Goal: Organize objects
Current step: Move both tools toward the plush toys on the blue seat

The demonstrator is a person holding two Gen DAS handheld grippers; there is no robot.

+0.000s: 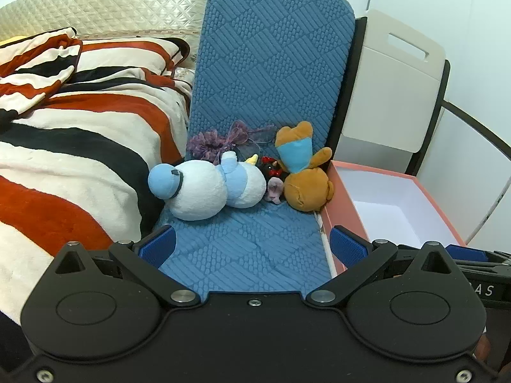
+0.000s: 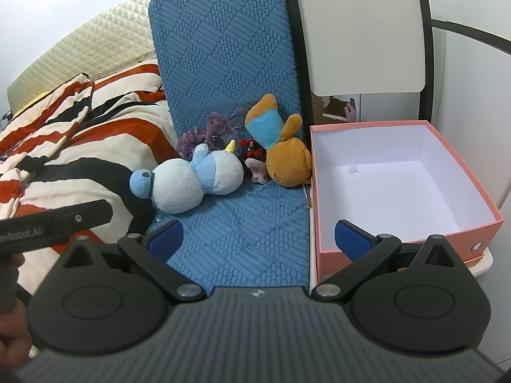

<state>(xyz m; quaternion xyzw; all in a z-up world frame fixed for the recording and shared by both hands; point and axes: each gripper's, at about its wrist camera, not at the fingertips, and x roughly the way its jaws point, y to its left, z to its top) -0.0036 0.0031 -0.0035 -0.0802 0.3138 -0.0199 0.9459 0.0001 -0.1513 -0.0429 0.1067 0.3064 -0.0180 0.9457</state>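
A white and light-blue plush toy [image 1: 207, 188] [image 2: 191, 182] lies on its side on the blue cushion [image 1: 255, 255] [image 2: 242, 233]. A brown plush in a blue top [image 1: 303, 172] [image 2: 281, 150] lies head down beside it, against an open pink box [image 1: 399, 210] [image 2: 399, 185] with a white inside. A small red and black toy [image 1: 271, 166] [image 2: 252, 151], a small pink toy [image 1: 274, 190] [image 2: 258, 169] and a purple ribbon bunch [image 1: 220, 142] [image 2: 204, 134] lie between and behind them. My left gripper [image 1: 252, 249] and right gripper [image 2: 258, 239] are open and empty, short of the toys.
A striped red, black and cream blanket [image 1: 64, 146] [image 2: 80, 134] covers the bed on the left. A quilted cream headboard [image 1: 105, 3] stands behind. A beige and black bed rail panel [image 1: 392, 79] [image 2: 361, 32] rises behind the box. The other gripper's body [image 2: 54, 223] shows at the left.
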